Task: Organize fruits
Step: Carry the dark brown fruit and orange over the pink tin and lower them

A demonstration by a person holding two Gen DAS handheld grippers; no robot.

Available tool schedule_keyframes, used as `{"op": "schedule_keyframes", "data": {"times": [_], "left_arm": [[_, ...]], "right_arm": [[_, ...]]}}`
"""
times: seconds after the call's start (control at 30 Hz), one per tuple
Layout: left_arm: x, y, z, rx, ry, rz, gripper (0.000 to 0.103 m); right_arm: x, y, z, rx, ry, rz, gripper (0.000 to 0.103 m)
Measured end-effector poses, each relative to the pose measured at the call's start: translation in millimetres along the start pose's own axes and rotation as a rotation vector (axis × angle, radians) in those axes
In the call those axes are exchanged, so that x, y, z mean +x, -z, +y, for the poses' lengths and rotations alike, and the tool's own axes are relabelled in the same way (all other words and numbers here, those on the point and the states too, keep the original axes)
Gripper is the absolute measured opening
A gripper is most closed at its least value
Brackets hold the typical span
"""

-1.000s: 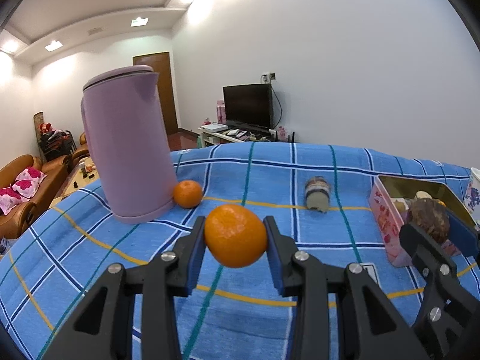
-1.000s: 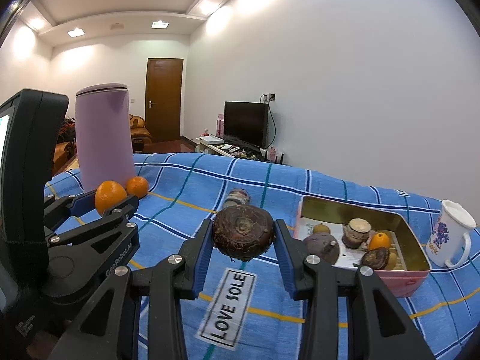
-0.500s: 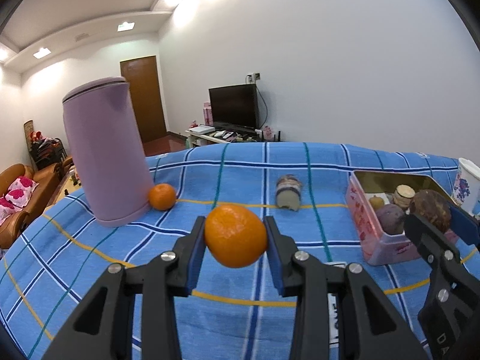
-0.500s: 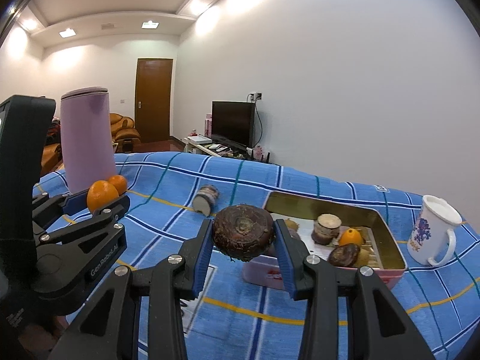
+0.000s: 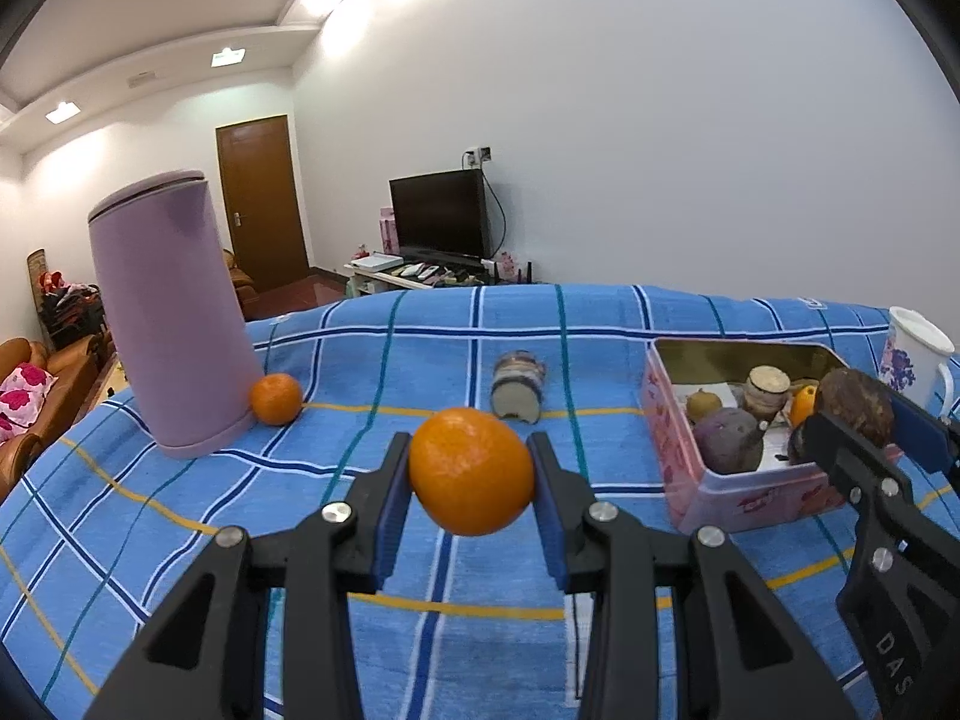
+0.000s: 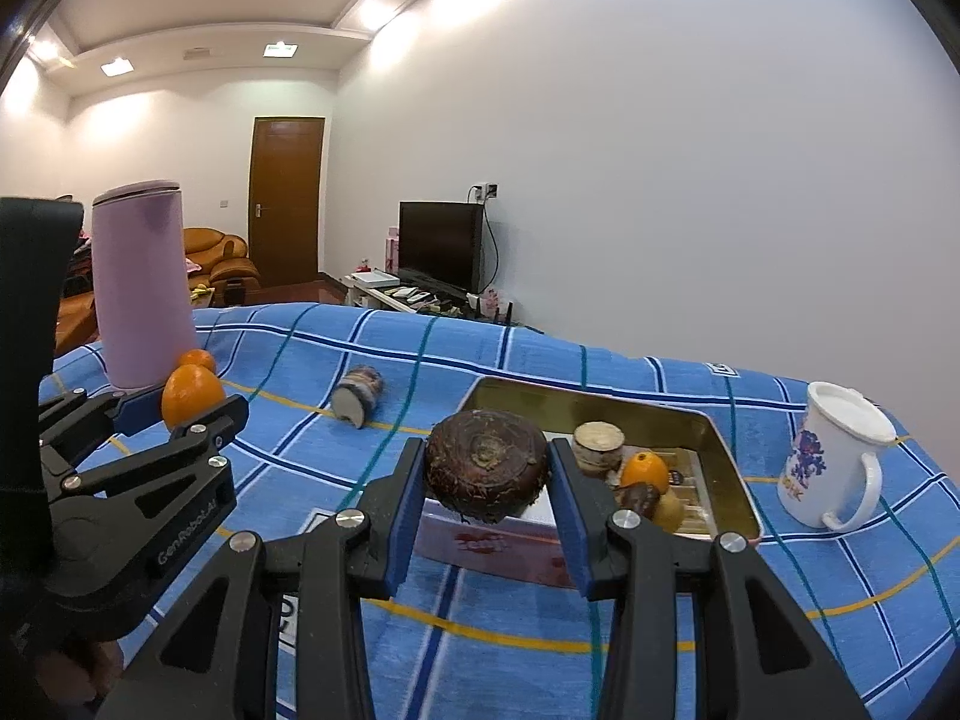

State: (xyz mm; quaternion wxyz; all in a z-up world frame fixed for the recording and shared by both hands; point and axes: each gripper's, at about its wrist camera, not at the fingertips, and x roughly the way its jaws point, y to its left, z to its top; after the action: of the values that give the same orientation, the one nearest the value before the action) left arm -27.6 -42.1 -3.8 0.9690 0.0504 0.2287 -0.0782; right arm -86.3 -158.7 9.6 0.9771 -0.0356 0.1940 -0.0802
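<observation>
A home living room, with a TV [image 5: 440, 213], a brown sofa [image 6: 221, 258], a wooden door [image 6: 287, 198] and ceiling lights [image 6: 280, 50].

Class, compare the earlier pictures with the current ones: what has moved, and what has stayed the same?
Both grippers have carried their loads toward the tin. The right gripper, clamping the brown root, now hangs at the tin's near wall; the left gripper keeps gripping its orange. Nothing was released. The purple kettle, loose orange and mug stayed put.
</observation>
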Motion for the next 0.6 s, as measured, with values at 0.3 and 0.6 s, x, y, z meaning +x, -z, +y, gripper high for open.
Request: {"op": "schedule_keyframes", "data": {"times": [0.3,0.6], "left_arm": [[-1,-4,-20,0.023,0.040,-0.007,0.040],[-1,-10,-42,0.033,0.083,-0.021,0.040]], "right_arm": [[0,1,-18,0.005,0.038,-0.001,0.042],[4,1,-41,0.021,0.086,0.002,0.042]]}}
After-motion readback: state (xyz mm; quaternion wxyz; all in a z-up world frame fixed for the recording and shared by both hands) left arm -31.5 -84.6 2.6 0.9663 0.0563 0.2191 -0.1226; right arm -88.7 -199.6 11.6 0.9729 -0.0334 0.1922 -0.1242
